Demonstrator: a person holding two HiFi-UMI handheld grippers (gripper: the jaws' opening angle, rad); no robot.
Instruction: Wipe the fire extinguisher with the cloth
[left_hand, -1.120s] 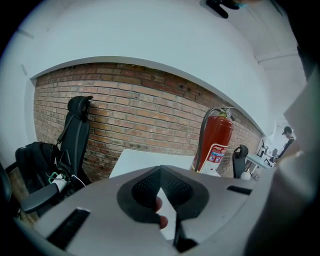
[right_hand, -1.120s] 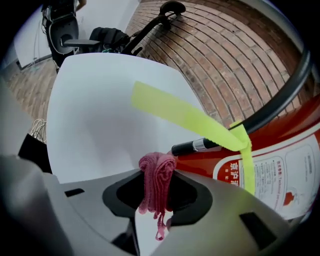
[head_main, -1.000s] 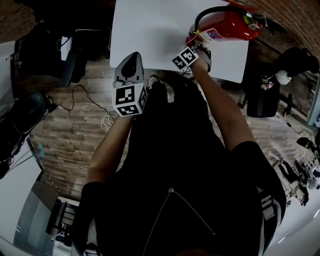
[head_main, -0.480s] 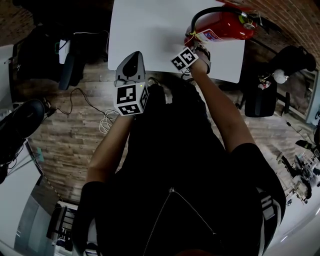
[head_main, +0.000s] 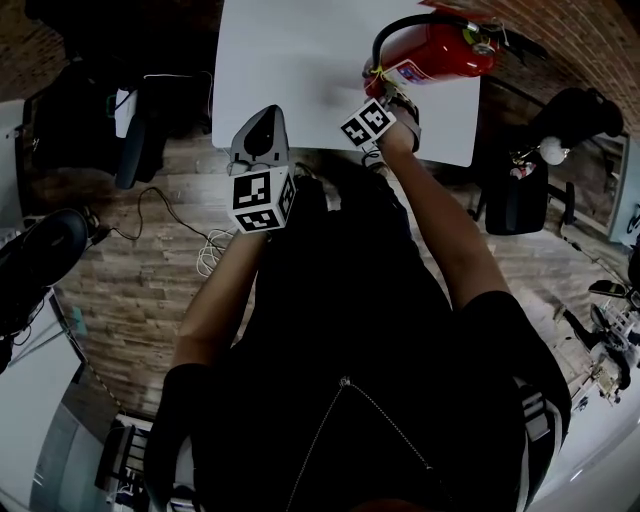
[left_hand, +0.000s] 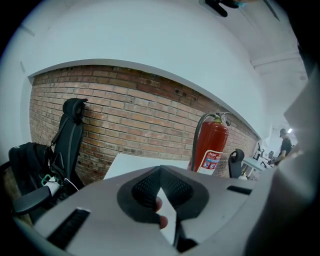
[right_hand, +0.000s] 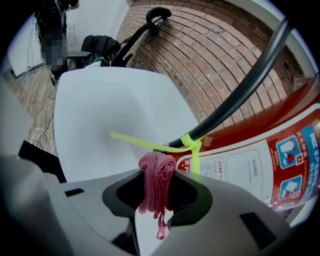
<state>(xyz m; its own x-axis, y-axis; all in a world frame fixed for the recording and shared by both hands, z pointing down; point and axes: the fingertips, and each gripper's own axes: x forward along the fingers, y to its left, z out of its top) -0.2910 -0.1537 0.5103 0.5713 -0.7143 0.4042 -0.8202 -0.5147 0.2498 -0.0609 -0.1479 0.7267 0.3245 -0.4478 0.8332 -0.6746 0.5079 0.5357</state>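
A red fire extinguisher (head_main: 435, 50) with a black hose stands upright on the white table (head_main: 290, 60), near its right side. In the left gripper view the red extinguisher (left_hand: 209, 147) is ahead and to the right. My right gripper (head_main: 383, 100) is at the extinguisher's lower body, shut on a bunched pink cloth (right_hand: 156, 180). The right gripper (right_hand: 157, 189) holds the cloth just short of the white label (right_hand: 250, 165), under a yellow-green zip tie (right_hand: 192, 145) on the hose (right_hand: 240, 100). My left gripper (head_main: 260, 135) hovers at the table's near edge, its jaws together around nothing (left_hand: 161, 192).
A brick wall (left_hand: 130, 110) runs behind the table. A black office chair (left_hand: 70, 135) and a dark bag (left_hand: 27, 160) stand at the table's left end. Cables (head_main: 165, 215) lie on the wooden floor to the left. A dark chair (head_main: 520, 195) stands to the right.
The head view has drifted a little. The right gripper stays at the extinguisher's lower body with the cloth, shifted only slightly. The left gripper has held its place.
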